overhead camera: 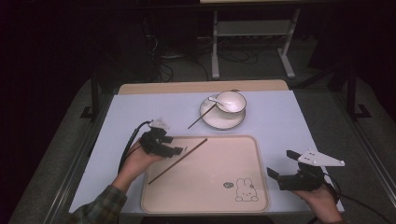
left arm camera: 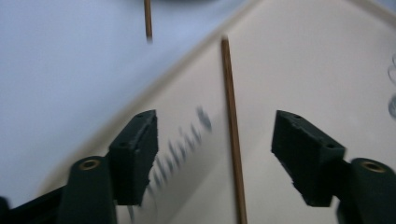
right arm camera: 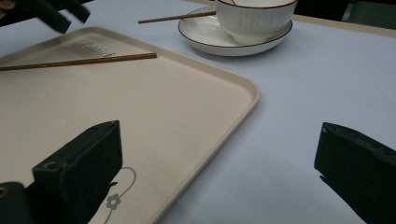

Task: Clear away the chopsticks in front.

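Note:
A brown chopstick [overhead camera: 177, 161] lies slantwise on the beige tray [overhead camera: 210, 186], its upper end near the tray's far rim. My left gripper [overhead camera: 175, 144] hovers by the tray's left far corner, open. In the left gripper view, the chopstick [left arm camera: 231, 121] runs between the jaws of my left gripper [left arm camera: 217, 126] on the tray [left arm camera: 303, 60], untouched by either pad. A second chopstick [overhead camera: 201, 116] leans on the saucer [overhead camera: 219, 121] under a white bowl [overhead camera: 231, 101] holding a spoon [overhead camera: 215, 100]. My right gripper [overhead camera: 280, 163] is open and empty beside the tray's right edge.
A bunny drawing [overhead camera: 245, 190] marks the tray's near right corner. The pale blue tabletop [overhead camera: 280, 121] has a wooden strip [overhead camera: 201, 87] along its far edge. A white metal stand [overhead camera: 252, 42] is on the floor behind the table.

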